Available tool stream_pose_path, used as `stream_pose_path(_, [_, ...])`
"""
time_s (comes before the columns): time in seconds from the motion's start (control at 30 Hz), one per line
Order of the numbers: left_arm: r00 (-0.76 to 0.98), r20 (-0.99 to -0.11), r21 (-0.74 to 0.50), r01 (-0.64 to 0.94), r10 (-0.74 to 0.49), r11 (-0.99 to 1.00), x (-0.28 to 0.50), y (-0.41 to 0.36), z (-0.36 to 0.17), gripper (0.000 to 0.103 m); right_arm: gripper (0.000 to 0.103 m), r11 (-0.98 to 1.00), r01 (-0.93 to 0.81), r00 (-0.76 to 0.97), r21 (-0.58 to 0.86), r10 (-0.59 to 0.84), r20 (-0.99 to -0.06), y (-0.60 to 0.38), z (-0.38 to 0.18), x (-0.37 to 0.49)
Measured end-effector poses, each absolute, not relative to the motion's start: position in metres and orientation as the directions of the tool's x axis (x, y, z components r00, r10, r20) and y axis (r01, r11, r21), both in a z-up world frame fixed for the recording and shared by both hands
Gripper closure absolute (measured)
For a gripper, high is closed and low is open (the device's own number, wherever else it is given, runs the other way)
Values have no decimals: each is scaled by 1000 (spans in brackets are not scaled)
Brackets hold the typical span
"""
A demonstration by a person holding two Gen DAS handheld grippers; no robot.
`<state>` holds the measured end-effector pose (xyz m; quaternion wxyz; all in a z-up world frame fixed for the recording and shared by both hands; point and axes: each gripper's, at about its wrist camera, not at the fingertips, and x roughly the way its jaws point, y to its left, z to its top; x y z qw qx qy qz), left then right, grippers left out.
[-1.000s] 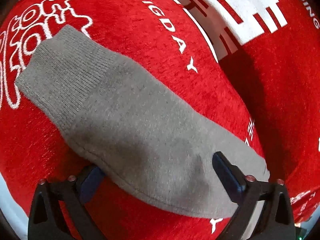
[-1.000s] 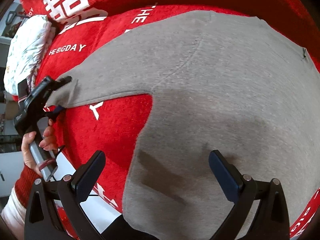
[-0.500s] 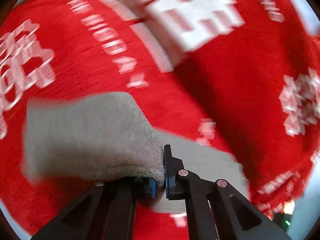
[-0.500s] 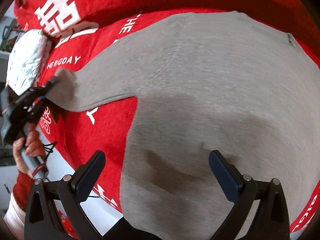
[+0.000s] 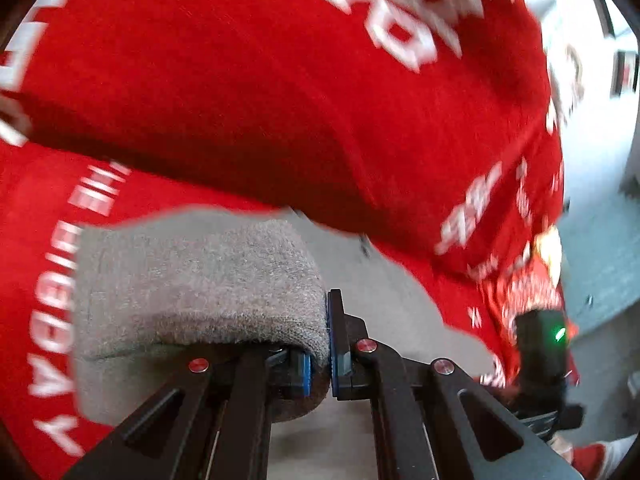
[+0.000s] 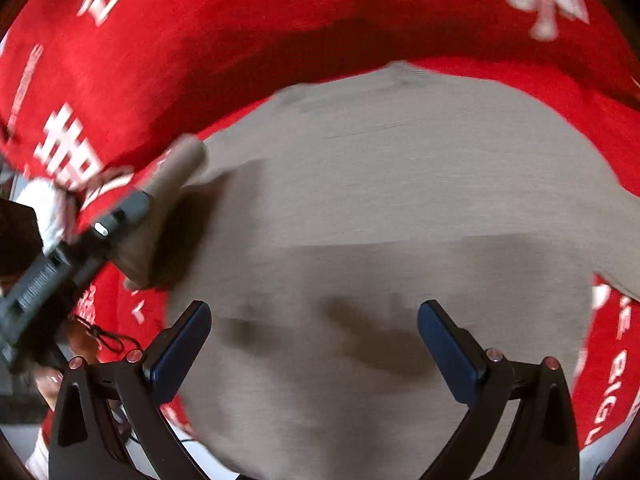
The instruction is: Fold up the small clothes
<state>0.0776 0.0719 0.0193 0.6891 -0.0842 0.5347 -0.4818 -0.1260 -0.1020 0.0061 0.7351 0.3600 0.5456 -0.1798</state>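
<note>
While the grey garment (image 6: 400, 220) lies spread flat on the red blanket (image 6: 240, 60), its body fills the centre of the right wrist view, from about 9 o'clock across to 3 o'clock. One sleeve (image 6: 168, 208) is raised off the cloth at 9 o'clock in that view, bent over toward the body and casting a dark shadow on it. In the left wrist view the ribbed cuff (image 5: 208, 280) of this sleeve bulges at 7 o'clock, directly ahead of the fingers, with more grey fabric running off toward 4 o'clock.

Left hand-held gripper (image 5: 319, 360): clenched on the cuff, the blue pads nearly meeting with a fold of grey knit pinched between them. From the right wrist view the same tool (image 6: 120, 220) appears as a dark bar at 9 o'clock, its tip at the lifted sleeve.

Right hand-held gripper (image 6: 316, 340): released, its two dark-padded fingers spread wide at 7 and 5 o'clock above the lower part of the garment; whether the pads touch the fabric cannot be told. Its shadow falls on the grey cloth between the fingers.

Surroundings: the blanket bears white printed lettering (image 5: 52, 320) and characters, blurred by motion. A second red fold rises behind the garment toward 12 o'clock. At 4 o'clock in the left wrist view a dark device with a green light (image 5: 559, 334) is visible.
</note>
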Motion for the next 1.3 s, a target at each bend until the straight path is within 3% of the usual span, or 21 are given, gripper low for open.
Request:
stream_pose_path(0.17, [-92, -777, -516, 660, -623, 546, 28, -1, -14, 96, 0, 637, 711, 290, 298, 121, -949, -137, -12, -161])
stream_pose_path(0.27, [-67, -880, -364, 730, -470, 578, 1, -29, -32, 95, 0, 623, 727, 275, 290, 124, -953, -147, -19, -170])
stream_pose_path(0.3, [-64, -901, -334, 736, -430, 589, -2, -30, -35, 86, 0, 618, 731, 274, 289, 122, -954, -149, -20, -171])
stream_pose_path(0.37, [-64, -908, -319, 746, -414, 584, -6, -29, -33, 84, 0, 620, 732, 271, 282, 115, -956, -149, -18, -167])
stream_pose_path(0.43, [-18, -919, -269, 757, -393, 595, -6, -22, -22, 45, 0, 645, 717, 269, 265, 95, -959, -150, -15, -165])
stream_pose_path(0.47, [14, -925, -239, 756, -380, 610, -5, -16, -15, 5, 0, 665, 703, 268, 254, 84, -960, -147, -12, -158])
stream_pose_path(0.5, [64, -917, -220, 743, -395, 632, -1, -1, -1, 1, 0, 688, 685, 265, 239, 71, -962, -142, -10, -149])
stream_pose_path(0.57, [96, -910, -211, 728, -403, 652, 10, 22, 13, 1, 0, 760, 618, 265, 201, 39, -963, -127, -3, -128])
stream_pose_path(0.7, [225, -930, -88, 634, -292, 768, 45, 80, 23, 1, 0, 901, 427, 245, 78, -33, -969, -79, -2, -73])
stream_pose_path(0.87, [295, -948, 56, 529, -122, 847, 72, 140, 9, 1, 4, 953, 173, 186, -249, -280, -942, -20, -32, -13])
stream_pose_path(0.9, [292, -950, 61, 516, -108, 854, 76, 147, 6, 1, 26, 935, 139, 181, -327, -348, -920, -16, -38, -5])
stream_pose_path(0.93, [293, -951, 65, 508, -101, 859, 78, 154, 4, 1, 81, 926, 125, 184, -356, -374, -909, -18, -41, 1])
stream_pose_path(0.97, [299, -950, 72, 501, -94, 862, 79, 156, 4, 1, 101, 941, 146, 190, -305, -330, -925, -25, -39, 2])
stream_pose_path(1.0, [304, -948, 76, 497, -91, 864, 78, 151, 3, 1, 96, 954, 209, 208, -214, -258, -944, -39, -33, 2])
stream_pose_path(1.13, [291, -950, 45, 496, -117, 867, 78, 141, 3, 1, 96, 820, 535, 390, 202, -28, -920, -121, -13, -36])
stream_pose_path(1.27, [259, -955, 7, 502, -142, 865, 89, 124, -5, 1, 92, 542, 724, 472, 426, 61, -879, -187, -34, -98])
stream_pose_path(1.3, [253, -956, -3, 503, -151, 864, 91, 121, -5, 1, 73, 474, 748, 483, 465, 92, -871, -198, -45, -111])
